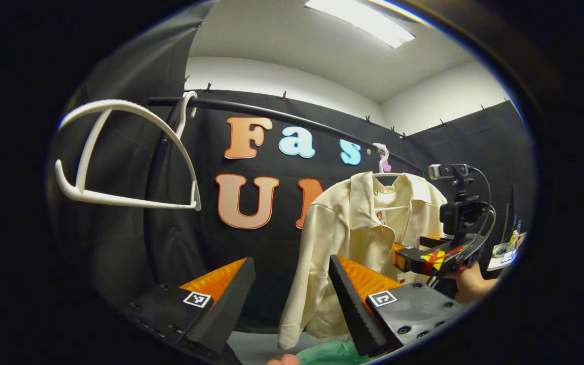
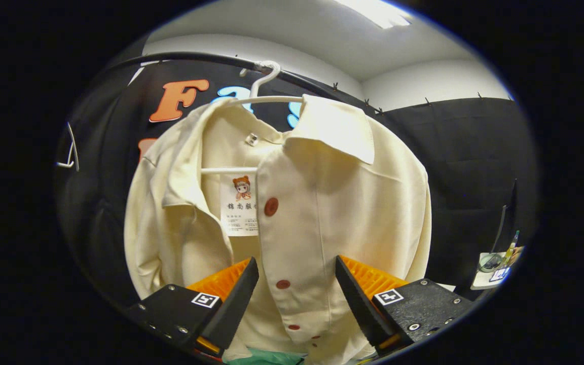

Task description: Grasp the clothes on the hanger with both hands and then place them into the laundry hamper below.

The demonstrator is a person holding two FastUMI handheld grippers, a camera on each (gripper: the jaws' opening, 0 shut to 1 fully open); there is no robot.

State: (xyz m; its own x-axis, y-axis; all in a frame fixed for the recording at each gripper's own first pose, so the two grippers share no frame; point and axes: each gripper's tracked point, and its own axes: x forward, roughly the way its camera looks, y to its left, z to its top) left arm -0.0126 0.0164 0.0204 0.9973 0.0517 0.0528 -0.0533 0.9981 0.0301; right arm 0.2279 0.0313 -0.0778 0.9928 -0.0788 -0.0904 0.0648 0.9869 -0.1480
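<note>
Now both tools are lined up on the hanging shirt, nothing gripped yet.
The cream shirt hangs centre frame on its hanger; the right tool is held wide before the button placket, the left tool wide at lower centre, for a two-sided grasp.

A staged recording booth is shown, not a home. Black cloth is pinned along white walls beneath a ceiling light panel. A black rail is strung across, from which a cream shirt and an empty white hanger are hung.
</note>
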